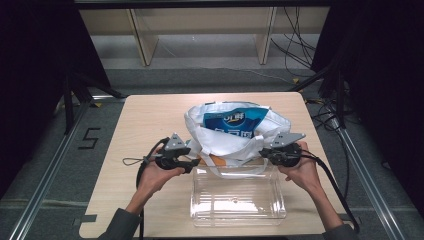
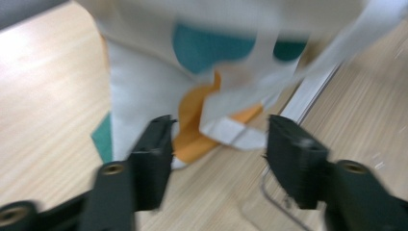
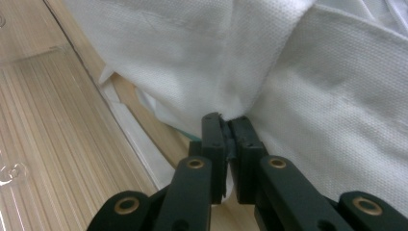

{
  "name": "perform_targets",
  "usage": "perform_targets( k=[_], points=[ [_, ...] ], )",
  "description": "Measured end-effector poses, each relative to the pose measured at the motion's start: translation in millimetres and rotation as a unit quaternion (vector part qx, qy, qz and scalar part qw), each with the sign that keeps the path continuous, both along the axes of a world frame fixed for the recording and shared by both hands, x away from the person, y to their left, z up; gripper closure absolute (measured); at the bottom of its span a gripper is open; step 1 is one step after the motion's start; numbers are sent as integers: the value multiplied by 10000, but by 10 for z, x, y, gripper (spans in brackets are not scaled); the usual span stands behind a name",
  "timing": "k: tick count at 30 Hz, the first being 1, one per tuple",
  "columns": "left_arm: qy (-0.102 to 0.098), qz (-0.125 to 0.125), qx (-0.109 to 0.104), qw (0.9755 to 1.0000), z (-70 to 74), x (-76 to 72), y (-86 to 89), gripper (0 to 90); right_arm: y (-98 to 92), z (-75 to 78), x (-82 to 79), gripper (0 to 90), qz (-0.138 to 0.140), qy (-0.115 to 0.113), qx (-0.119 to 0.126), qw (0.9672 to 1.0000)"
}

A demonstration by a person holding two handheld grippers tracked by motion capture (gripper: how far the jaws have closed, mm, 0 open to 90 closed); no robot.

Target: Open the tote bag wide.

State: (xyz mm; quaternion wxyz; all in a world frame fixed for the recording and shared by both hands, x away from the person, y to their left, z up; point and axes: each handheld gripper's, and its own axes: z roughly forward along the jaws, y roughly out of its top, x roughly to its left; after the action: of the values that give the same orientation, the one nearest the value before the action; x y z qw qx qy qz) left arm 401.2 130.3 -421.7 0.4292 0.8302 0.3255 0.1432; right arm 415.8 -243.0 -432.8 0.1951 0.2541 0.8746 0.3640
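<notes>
A clear box point(image 1: 238, 198) sits nearest the camera at the front of the surface point(image 1: 145, 120), its far rim just under the loose handles of the bag point(image 1: 220, 137). The white bag lies at the middle of the surface, mouth gaping, with a blue packet point(image 1: 234, 121) inside and an orange patch point(image 2: 195, 137) low at its front. The handles droop between the two claws and partly across the box's rim. The left claw point(image 2: 219, 139) is level at the bag's left front corner, spread wide, with a handle's folded end and the orange patch between its jaws but not pinched. The right claw point(image 3: 230, 126) is at the bag's right front edge, pressed together on a fold of bag cloth. Both forearms come in from the near edge, hands gripping the tools from beneath.
</notes>
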Motion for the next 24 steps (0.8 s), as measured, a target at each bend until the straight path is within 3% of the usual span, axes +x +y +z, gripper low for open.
perform_targets(
  k=[1, 3, 5, 7, 9, 11, 13, 15, 17, 20, 21, 23, 24],
  points=[
    [-36, 60, -108, 9999, 206, 7, 75, 334, -1, 5, -1, 864, -29, 44, 12, 10000],
    [-102, 184, -194, 9996, 368, 29, 118, 319, -2, 3, -1, 864, -22, 51, 25, 10000],
    [-74, 146, -191, 9997, 439, 50, 144, 295, 0, -8, -1, 864, -3, 26, 40, 10000],
    [-149, 371, -488, 9980, 587, 103, 136, 285, 0, -12, -1, 864, 11, 46, 40, 10000],
    [-127, 342, -442, 9984, 642, 125, 145, 275, 6, -14, -8, 864, -21, 85, 48, 10000],
    [-188, 458, -515, 9974, 703, 169, 113, 256, 3, -11, -10, 864, -26, 103, 34, 9999],
    [-99, 607, -638, 9961, 765, 298, 25, 251, 8, -18, -27, 864, -21, 121, 77, 9999],
    [-43, 626, -715, 9955, 760, 342, -4, 262, 2, -28, -32, 864, -34, 139, 120, 9998],
    [-16, 755, -561, 9956, 674, 459, -86, 293, -16, -44, -22, 864, -5, 88, 138, 9999],
    [66, 726, -517, 9960, 591, 512, -94, 463, -19, -63, -29, 864, -5, 133, 182, 9997],
    [-48, 717, -241, 9971, 506, 547, -113, 527, -25, -86, -31, 864, -6, 139, 174, 9998],
    [-86, 737, -134, 9971, 463, 566, -117, 648, -27, -116, -33, 864, -44, 214, 173, 9996],
    [-68, 755, -97, 9971, 419, 587, -115, 648, -27, -116, -33, 864, -44, 214, 173, 9996]
  ],
)
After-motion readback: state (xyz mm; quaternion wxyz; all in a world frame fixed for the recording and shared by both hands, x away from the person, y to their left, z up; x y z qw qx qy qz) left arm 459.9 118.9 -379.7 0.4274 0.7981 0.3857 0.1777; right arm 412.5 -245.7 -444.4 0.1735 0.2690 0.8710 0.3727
